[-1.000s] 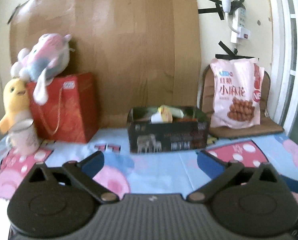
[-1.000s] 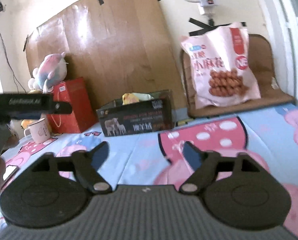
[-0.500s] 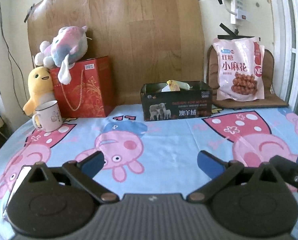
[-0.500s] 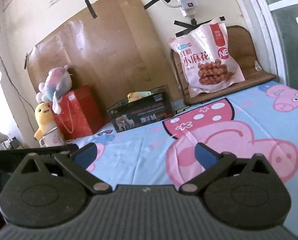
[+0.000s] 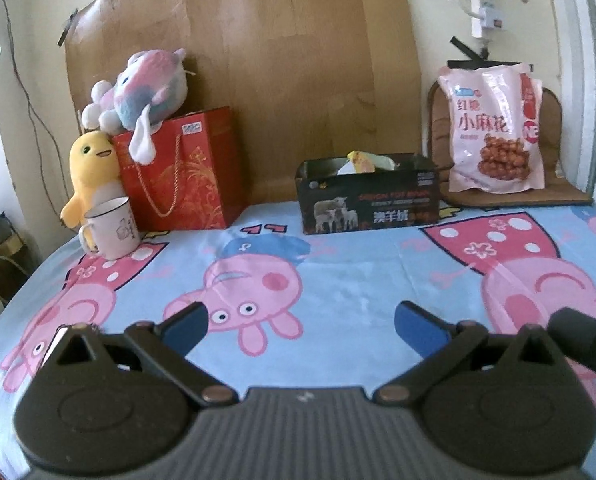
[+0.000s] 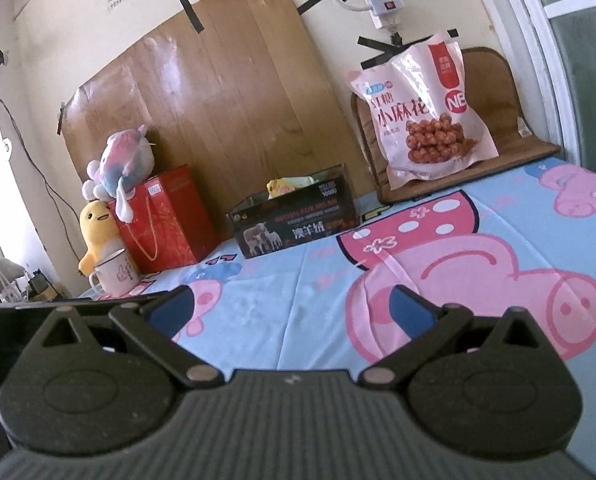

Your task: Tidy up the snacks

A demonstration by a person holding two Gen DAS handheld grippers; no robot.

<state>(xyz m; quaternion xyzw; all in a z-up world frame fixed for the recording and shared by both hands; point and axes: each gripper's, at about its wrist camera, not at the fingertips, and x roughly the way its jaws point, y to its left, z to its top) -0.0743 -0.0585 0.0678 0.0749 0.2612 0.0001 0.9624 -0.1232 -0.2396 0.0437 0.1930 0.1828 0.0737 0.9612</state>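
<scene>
A black cardboard box point(image 5: 368, 202) stands at the back of the table with snack packets point(image 5: 364, 161) poking out of its open top; it also shows in the right wrist view point(image 6: 294, 222). A large pink snack bag point(image 5: 492, 128) leans upright on a brown chair cushion at the back right, and shows in the right wrist view point(image 6: 422, 110) too. My left gripper point(image 5: 300, 326) is open and empty, low over the tablecloth, well short of the box. My right gripper point(image 6: 292, 310) is open and empty, also near the front.
A red gift bag point(image 5: 180, 176) with a plush toy point(image 5: 138, 92) on top, a yellow duck plush point(image 5: 88, 164) and a white mug point(image 5: 112, 228) stand at the back left. A Peppa Pig cloth point(image 5: 338, 280) covers the table. The right gripper's edge point(image 5: 582, 340) shows at lower right.
Both grippers have pulled back from the box toward the table's front. The box and the bag look smaller and farther. Both stay open and empty.
</scene>
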